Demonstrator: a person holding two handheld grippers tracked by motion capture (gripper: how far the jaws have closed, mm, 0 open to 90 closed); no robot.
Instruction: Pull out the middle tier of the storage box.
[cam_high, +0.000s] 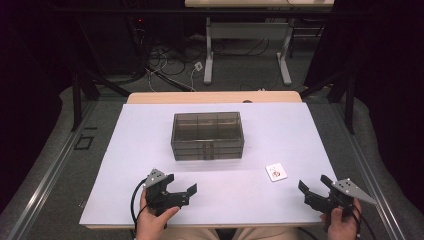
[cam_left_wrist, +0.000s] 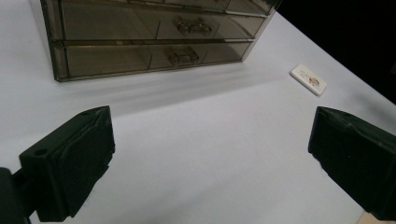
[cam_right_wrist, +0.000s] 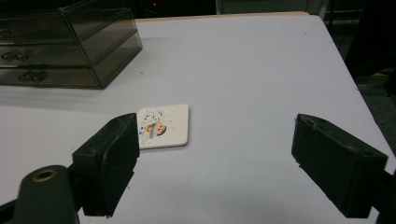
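- The table (cam_high: 280, 200) is big and has a white top. Its near edge is cut off at the bottom of the high view, and a strip of light wood shows at its far edge.
- The drawer box (cam_high: 207, 136) sits in the middle of the table. It is smoky see-through plastic with drawers stacked in it. In the left gripper view its top and left side are cut off (cam_left_wrist: 154, 42), and in the right gripper view its left part is cut off (cam_right_wrist: 65, 46). The little handles on the drawers are dim and hard to make out.
- The left gripper (cam_high: 181, 187) is at the near left of the table, held by a hand (cam_high: 152, 220) that is partly cut off at the bottom. Its two jaws are wide apart with nothing between them but bare table. It points toward the box and is well apart from it.
- The right gripper (cam_high: 314, 184) is at the near right, held by the other hand (cam_high: 342, 222), also cut off below. Its jaws are wide apart and hold nothing.
- The small white tile (cam_high: 276, 172) lies flat on the table, to the right of the box and near the right gripper. It has a tiny cartoon picture, too small to make out well. In the right gripper view the left jaw hides one edge of the tile (cam_right_wrist: 168, 125), but I cannot tell if they touch.
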